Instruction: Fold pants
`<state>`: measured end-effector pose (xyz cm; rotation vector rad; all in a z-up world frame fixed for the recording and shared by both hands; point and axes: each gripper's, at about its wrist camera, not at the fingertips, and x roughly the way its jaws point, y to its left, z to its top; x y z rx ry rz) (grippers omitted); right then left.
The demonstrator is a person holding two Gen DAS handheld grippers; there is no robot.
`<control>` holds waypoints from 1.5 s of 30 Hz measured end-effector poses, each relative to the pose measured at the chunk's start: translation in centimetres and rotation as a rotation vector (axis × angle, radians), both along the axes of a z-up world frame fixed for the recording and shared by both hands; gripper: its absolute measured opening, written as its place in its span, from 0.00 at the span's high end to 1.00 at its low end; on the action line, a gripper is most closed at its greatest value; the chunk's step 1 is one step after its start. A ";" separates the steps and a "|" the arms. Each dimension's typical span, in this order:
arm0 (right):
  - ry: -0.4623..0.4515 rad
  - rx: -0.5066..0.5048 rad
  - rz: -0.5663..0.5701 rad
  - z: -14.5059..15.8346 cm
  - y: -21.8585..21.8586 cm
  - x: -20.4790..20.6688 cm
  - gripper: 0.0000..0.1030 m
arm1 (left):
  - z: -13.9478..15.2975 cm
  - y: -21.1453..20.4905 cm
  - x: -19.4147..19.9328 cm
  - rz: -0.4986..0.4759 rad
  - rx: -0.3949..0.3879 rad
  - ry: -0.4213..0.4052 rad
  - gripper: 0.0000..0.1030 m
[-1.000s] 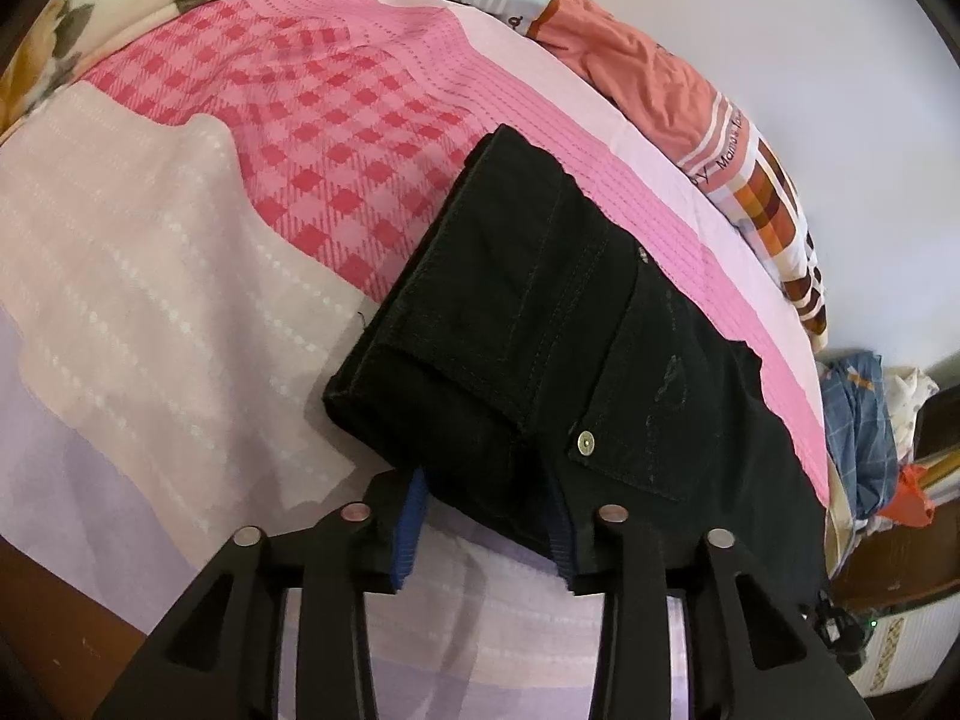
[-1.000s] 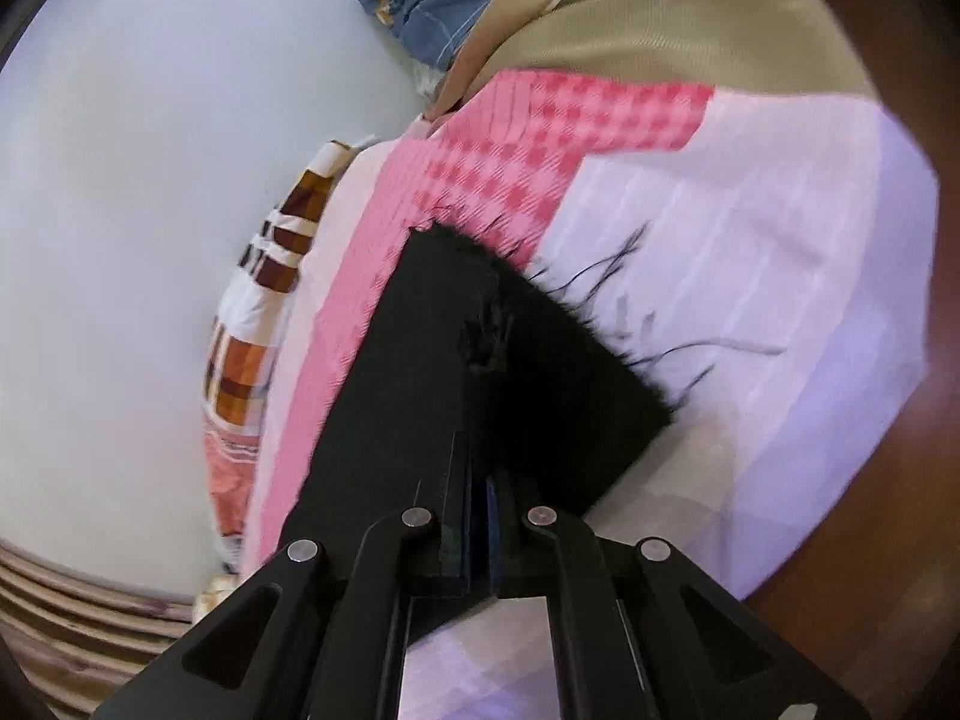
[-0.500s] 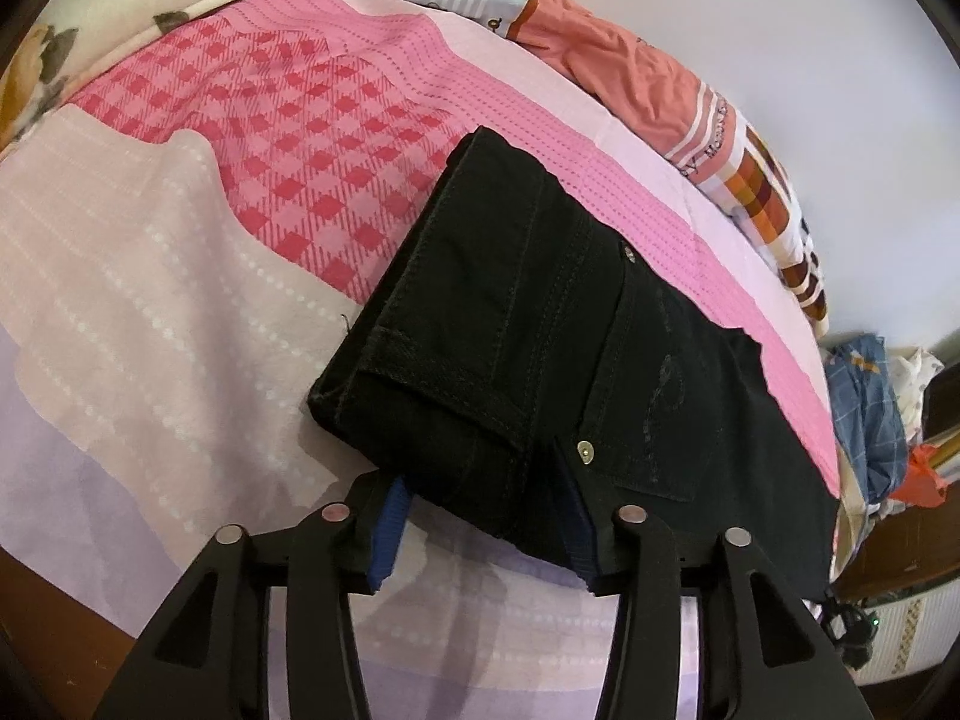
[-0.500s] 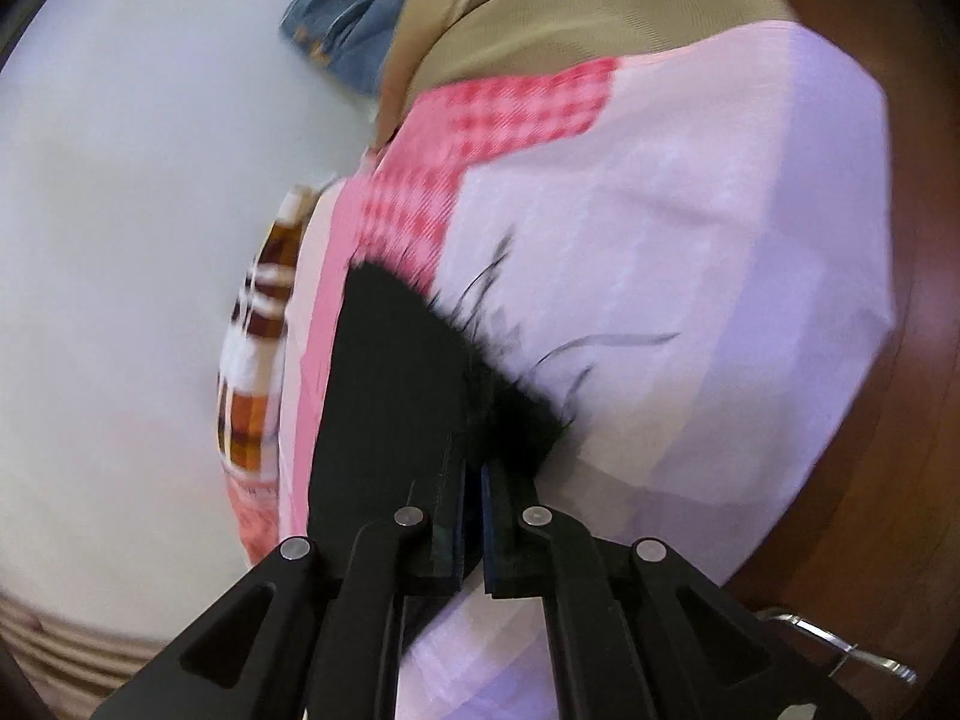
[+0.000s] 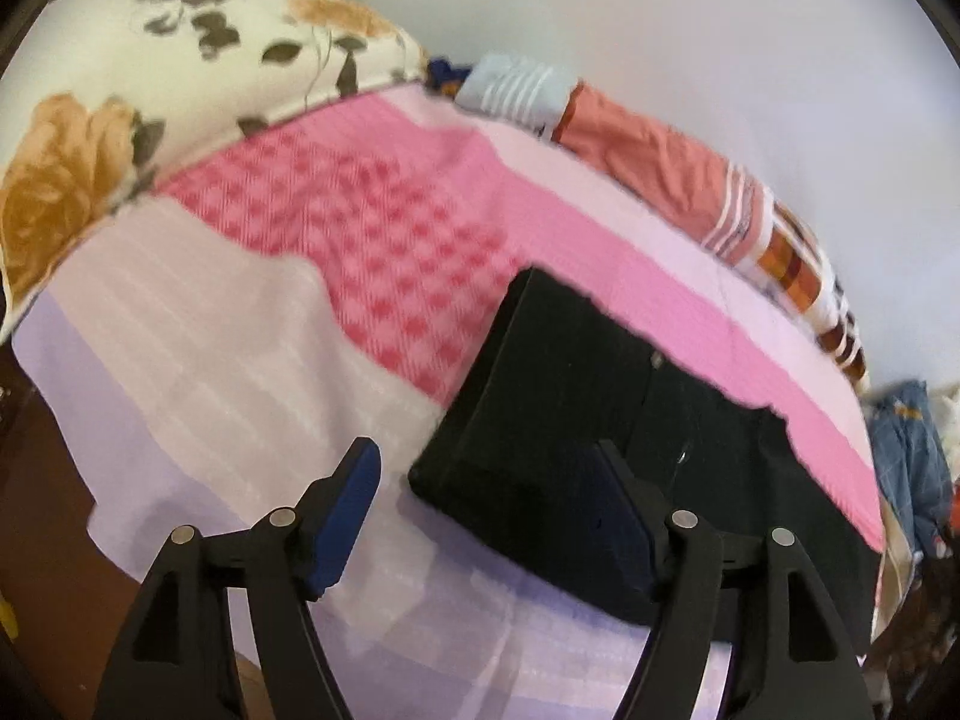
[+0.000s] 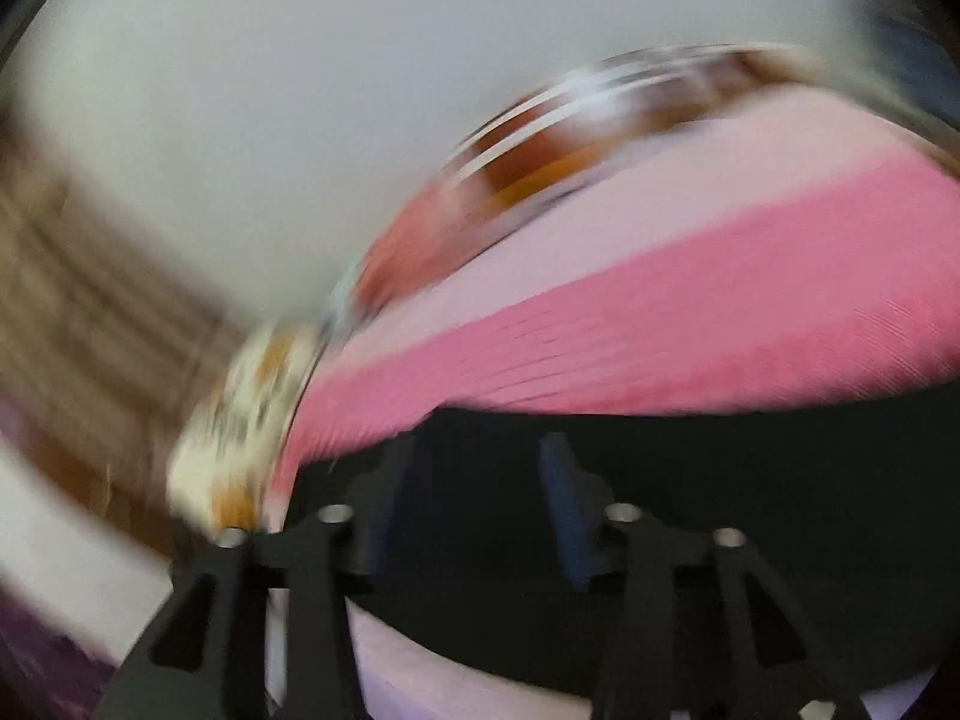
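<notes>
Your left gripper [image 5: 486,501] hovers over the near edge of the bed, and its 2 fingers [image 5: 345,513] stand wide and are opening further. The folded corner of the black pants [image 5: 558,420] shows between them from this angle, but neither blue pad presses on the cloth: the left one is over bare sheet, the right one sits in front of the fabric.

The pants lie folded flat on the pink and lilac bedsheet [image 5: 240,360], a thick, squared bundle with its near edge toward you and its far side running along the solid pink stripe. A small metal rivet [image 5: 657,360] shows on the upper face.

Your right gripper [image 6: 474,504] is over the same dark fabric [image 6: 780,510] (that view is badly smeared by motion). Its fingers [image 6: 564,510] are parted to a middling gap and opening. The black cloth fills the space behind them, but no pad visibly pinches it.

A floral pillow [image 5: 180,78] sits at the head of the bed to the left. A rumpled striped blanket [image 5: 660,168] in salmon, white and orange lies along the wall [image 5: 690,18]. Some blue clothing [image 5: 906,450] is heaped past the bed's right end.
</notes>
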<state>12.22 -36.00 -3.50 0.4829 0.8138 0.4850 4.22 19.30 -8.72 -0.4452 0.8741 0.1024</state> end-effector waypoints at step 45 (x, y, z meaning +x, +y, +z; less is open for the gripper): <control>0.186 -0.320 0.738 -10.4 18.3 17.4 0.90 | -2.4 -6.8 7.3 -0.212 0.198 0.059 0.21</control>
